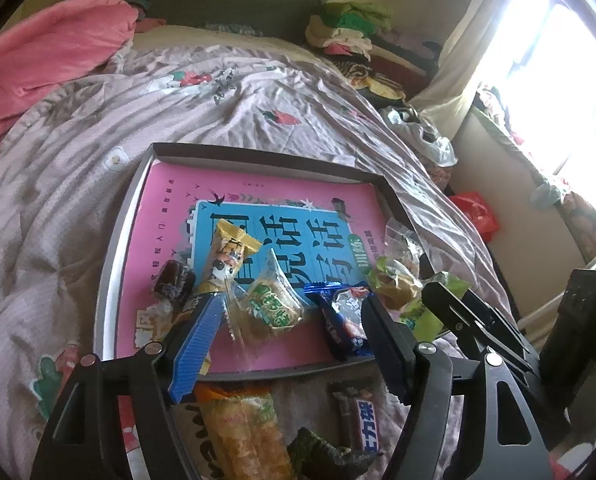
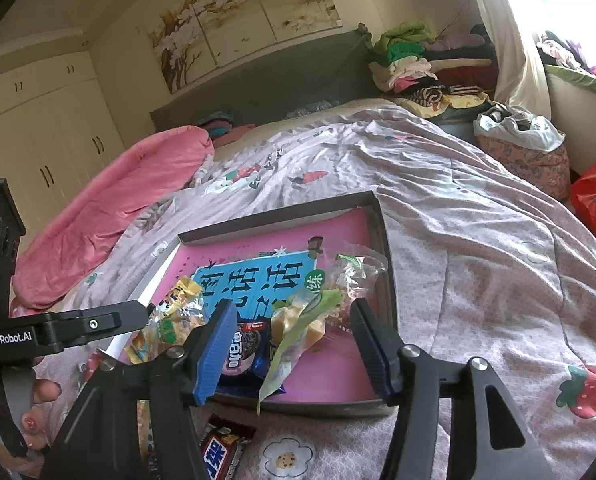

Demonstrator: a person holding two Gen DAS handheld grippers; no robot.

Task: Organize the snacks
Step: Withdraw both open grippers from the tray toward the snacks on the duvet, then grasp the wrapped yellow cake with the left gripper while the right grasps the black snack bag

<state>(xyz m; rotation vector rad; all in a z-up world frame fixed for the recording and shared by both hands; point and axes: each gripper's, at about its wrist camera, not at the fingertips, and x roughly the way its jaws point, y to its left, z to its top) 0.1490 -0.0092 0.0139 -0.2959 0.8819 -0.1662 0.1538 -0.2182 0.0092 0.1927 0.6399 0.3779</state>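
Lying nearest the left gripper (image 1: 294,344), on the bed (image 1: 58,208) just outside the tray (image 1: 110,264), are an orange pack (image 1: 242,432) and a chocolate bar (image 1: 357,420), both with long axes running roughly along the fingers. Both grippers are standing open, gripping nothing. Several snacks are already sitting in the tray. The right gripper (image 2: 294,348) is hovering over a green-wrapped snack (image 2: 298,332) there, so the left looks better placed for the orange pack.
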